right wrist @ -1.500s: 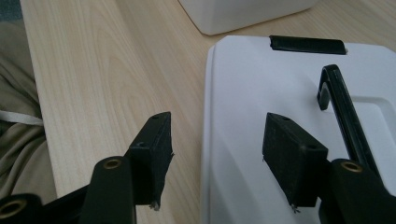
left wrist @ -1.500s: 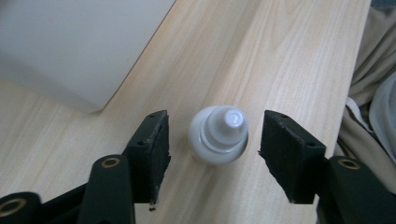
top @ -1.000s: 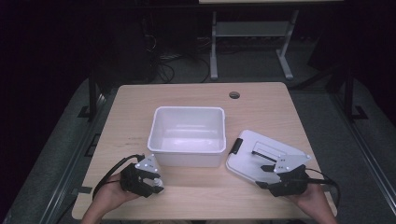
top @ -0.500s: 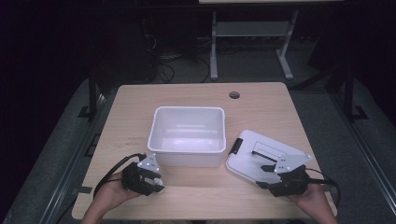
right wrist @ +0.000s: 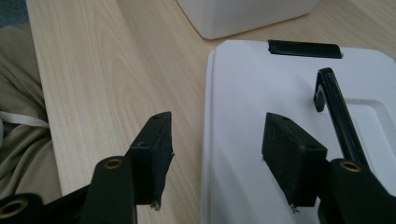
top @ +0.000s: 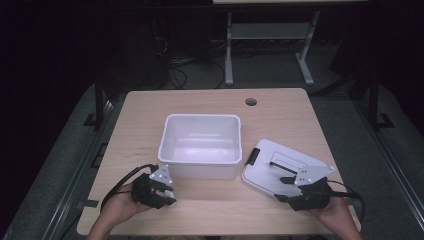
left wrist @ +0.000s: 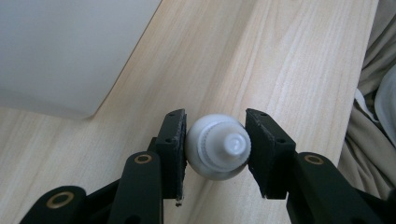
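Tabletop (top: pixel 280 107): light wood, with a round cable hole (top: pixel 251 102) at about 1 o'clock from the bin.
Bin (top: pixel 201 145): white plastic, open-topped, standing at the centre of the tabletop.
Lid (top: pixel 280 167): white, with a black latch and black handle, lying flat at 4 o'clock from the bin, just beside it.
Left gripper (left wrist: pixel 215 140): at 7 o'clock from the bin, near the tabletop's front edge; jaws closed onto a small white capped tube or bottle (left wrist: pixel 218 147), cap end facing the camera.
Right gripper (right wrist: pixel 217 144): at 5 o'clock from the bin; jaws spread wide with nothing between them, straddling the lid's near edge.
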The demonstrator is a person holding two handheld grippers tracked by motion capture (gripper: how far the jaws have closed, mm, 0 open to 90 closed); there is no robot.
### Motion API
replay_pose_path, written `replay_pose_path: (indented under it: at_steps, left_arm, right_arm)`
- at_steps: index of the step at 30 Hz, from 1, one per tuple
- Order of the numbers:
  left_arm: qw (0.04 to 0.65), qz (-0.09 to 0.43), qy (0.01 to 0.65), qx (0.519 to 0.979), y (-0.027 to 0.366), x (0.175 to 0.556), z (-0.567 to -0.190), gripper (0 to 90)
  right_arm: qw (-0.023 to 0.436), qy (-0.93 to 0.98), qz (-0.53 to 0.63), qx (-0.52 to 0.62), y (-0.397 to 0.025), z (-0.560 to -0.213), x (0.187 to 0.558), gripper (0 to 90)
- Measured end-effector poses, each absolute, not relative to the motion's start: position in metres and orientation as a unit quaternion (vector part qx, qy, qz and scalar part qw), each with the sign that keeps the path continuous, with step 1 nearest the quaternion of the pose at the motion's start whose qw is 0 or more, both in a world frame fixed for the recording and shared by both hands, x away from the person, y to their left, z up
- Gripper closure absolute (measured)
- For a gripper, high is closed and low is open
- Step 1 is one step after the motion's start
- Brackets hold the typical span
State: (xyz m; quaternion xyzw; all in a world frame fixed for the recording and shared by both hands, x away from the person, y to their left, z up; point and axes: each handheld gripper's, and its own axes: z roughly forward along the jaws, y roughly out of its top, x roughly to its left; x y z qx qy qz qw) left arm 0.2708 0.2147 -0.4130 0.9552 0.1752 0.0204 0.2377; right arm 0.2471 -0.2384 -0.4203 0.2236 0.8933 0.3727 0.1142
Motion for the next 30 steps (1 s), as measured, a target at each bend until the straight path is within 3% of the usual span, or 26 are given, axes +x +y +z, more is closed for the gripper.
replay_pose_path:
  at_steps: [30]
  left_arm:
    - [0.242,0.048,0.167,0.955,0.229,0.266,-0.332,59.6]
  right_arm:
    - [0.112,0.892,0.380,0.219,-0.236,-0.421,0.249,42.2]
